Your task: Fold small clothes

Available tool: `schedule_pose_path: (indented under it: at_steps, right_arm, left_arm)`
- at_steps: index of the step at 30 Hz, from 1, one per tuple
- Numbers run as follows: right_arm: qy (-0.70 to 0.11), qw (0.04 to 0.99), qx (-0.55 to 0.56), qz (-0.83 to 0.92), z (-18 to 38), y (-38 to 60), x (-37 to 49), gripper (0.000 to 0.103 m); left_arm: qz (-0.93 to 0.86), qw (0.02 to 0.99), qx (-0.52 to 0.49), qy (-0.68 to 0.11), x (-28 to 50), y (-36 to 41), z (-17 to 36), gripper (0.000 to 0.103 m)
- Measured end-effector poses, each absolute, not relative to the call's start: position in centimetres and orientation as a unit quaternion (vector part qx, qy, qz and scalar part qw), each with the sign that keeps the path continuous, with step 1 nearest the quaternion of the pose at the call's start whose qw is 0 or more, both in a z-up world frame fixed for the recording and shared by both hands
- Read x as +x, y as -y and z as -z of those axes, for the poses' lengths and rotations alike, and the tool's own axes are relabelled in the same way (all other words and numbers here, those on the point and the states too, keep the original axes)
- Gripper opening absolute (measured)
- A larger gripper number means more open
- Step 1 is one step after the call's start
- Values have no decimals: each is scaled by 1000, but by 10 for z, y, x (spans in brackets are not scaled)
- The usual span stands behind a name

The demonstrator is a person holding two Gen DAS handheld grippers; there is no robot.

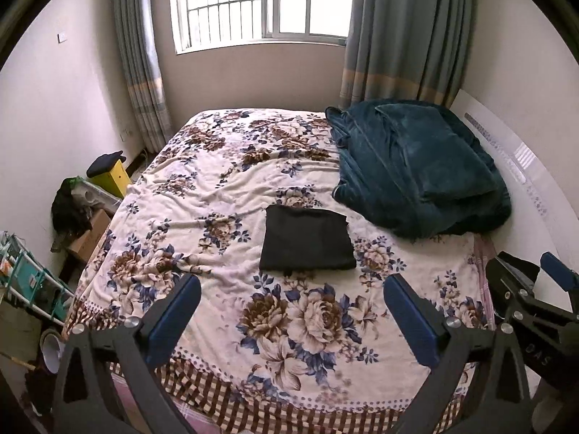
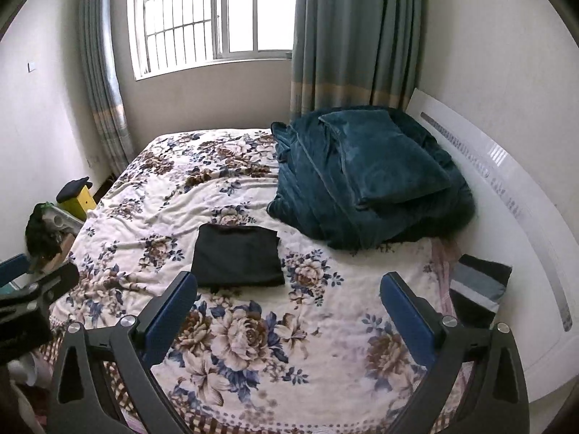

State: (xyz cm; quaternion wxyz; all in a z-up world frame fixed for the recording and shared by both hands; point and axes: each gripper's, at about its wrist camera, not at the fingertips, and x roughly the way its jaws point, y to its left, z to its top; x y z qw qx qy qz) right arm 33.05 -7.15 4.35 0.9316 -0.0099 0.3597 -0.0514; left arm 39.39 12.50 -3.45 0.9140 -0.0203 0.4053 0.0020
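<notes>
I've got both grippers, left (image 1: 292, 291) and right (image 2: 288, 287), wide open, nothing between them; the folded black garment (image 1: 307, 240) lies mid-frame on the bed (image 1: 202, 195).

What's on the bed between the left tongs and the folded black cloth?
Nothing but bare flowered bedspread. In the left wrist view, the open left tongs hang short of the folded black cloth, with only blanket flowers between.
</notes>
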Motion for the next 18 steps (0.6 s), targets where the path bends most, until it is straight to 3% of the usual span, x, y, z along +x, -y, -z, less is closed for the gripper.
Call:
schedule_pose_path:
  at_steps: [18]
  right_arm:
    - [-349,937,-21,32,-61,71,325,103]
  left_arm:
    - [-33,915,-18,-402,380,-122,28,103]
